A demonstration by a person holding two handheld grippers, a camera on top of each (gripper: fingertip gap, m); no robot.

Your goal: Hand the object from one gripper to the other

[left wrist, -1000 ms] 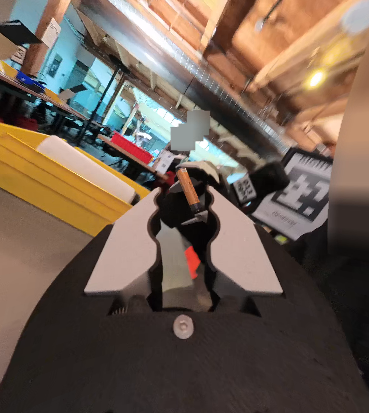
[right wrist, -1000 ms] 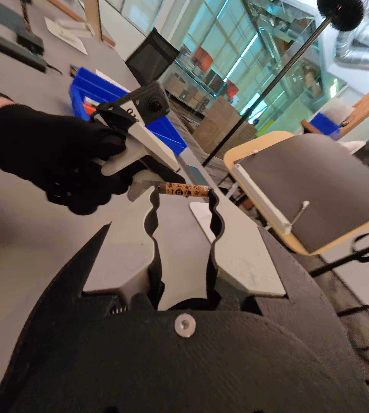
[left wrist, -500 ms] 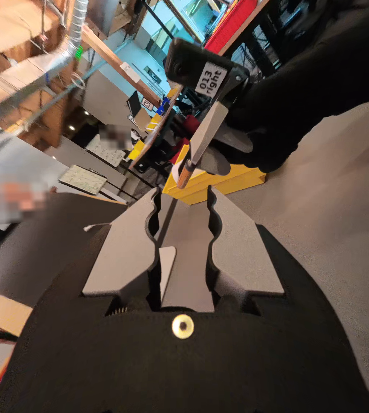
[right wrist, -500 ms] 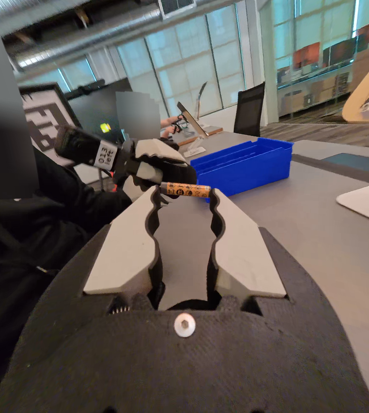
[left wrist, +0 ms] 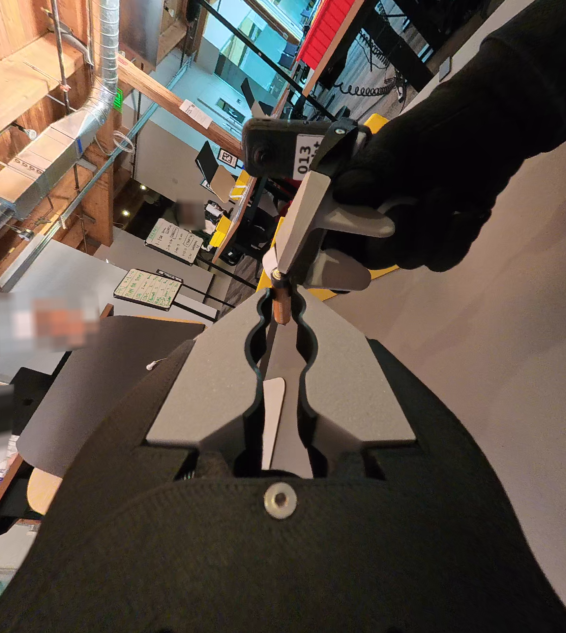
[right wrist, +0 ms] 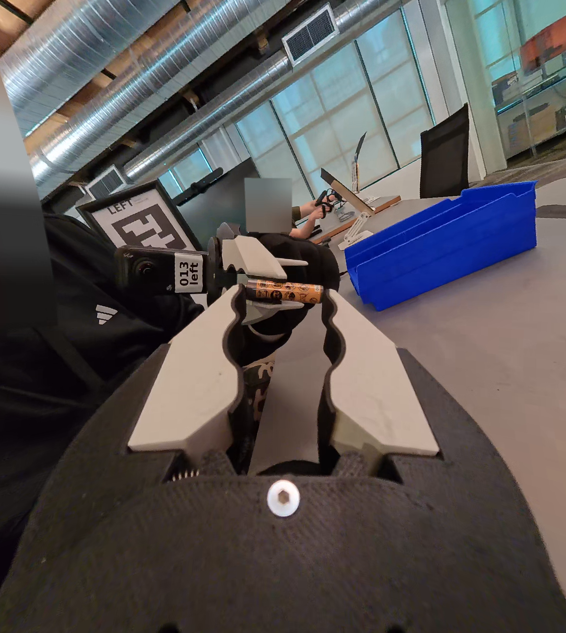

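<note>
- My right gripper (right wrist: 283,298) pinches the orange battery (right wrist: 285,291) end to end between its fingertips; the battery lies crosswise across the far end of that gripper, up in the air above the grey table (right wrist: 480,342)
- My left gripper (left wrist: 279,305) has its fingers part spread around the battery's free end (left wrist: 281,308); in the left wrist view I see a gap on each side, so I judge it is not yet gripping
- In the right wrist view the left gripper's fingers (right wrist: 261,263) sit above and below the near left part of the battery, close but apparently not clamped
- Done, as far as I can judge: the two grippers have met and lined up; left: press the left gripper onto the battery, then spread the right and back away
- A blue bin (right wrist: 446,239) sits far right on the table, well apart
</note>
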